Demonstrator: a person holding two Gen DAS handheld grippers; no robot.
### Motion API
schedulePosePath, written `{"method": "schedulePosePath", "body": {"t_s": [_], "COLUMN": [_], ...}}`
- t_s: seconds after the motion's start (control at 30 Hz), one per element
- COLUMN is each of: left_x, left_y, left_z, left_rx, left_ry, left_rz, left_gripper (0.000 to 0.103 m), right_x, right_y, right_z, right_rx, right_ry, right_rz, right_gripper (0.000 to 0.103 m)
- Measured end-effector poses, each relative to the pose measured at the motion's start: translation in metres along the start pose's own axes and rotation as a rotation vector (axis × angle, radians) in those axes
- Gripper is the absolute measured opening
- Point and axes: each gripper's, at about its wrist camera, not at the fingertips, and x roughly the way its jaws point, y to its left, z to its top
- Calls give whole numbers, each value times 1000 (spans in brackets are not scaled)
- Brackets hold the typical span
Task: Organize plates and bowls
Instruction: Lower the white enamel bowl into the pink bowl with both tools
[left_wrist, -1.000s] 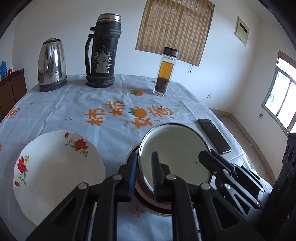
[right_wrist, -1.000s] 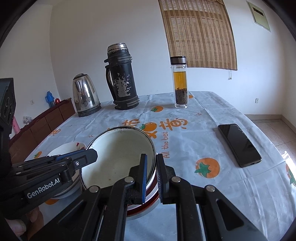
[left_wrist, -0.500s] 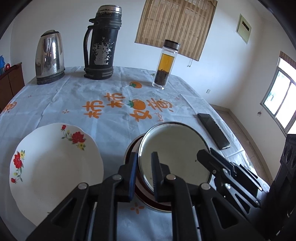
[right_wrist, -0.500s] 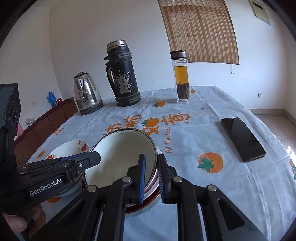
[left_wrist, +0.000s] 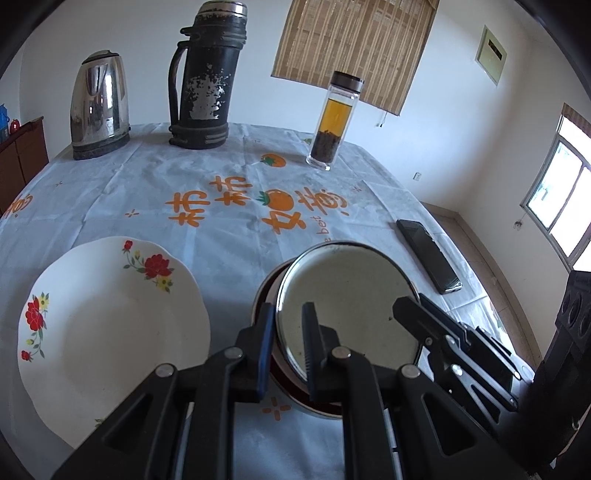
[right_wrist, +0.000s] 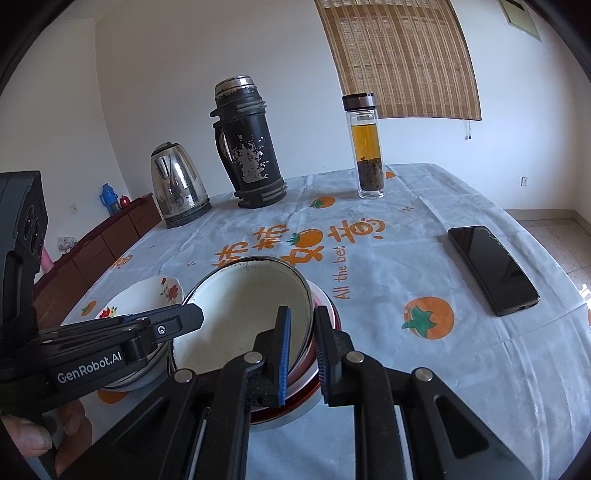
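Two claws, left (left_wrist: 289, 345) and right (right_wrist: 301, 354), pinched opposite rims of a stiff, chip-prone enamel bowl (left_wrist: 347, 306) above the bench (left_wrist: 221, 206).

Worktop (left_wrist: 207, 177) under a pale cloth printed with orange fruit and lettering.

Kettle (left_wrist: 99, 105) and black flask (left_wrist: 203, 77) at the far edge; tea bottle (left_wrist: 334, 122) far right; phone (left_wrist: 428, 254) by the right edge; flowered plate (left_wrist: 107, 325) near left, beside the red-sided bowl (right_wrist: 325, 384).

Left claw (left_wrist: 289, 334) and right claw (right_wrist: 301, 341) angle downward, both nearly closed.
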Motion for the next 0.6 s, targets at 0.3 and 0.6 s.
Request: {"method": "schedulePosePath", "body": {"t_s": [0.3, 0.6], "left_x": [-7, -8], "left_y": [3, 6], "left_z": [2, 4], "left_rx": [-18, -43], "left_ry": [-16, 31], "left_rz": [-41, -81], "left_gripper": [12, 19], "right_x": [0, -2], "right_y": [-9, -13], "right_z": [1, 3], "right_rx": [64, 100], "right_ry": [1, -5], "right_rz": [45, 98], "right_gripper": [16, 20]}}
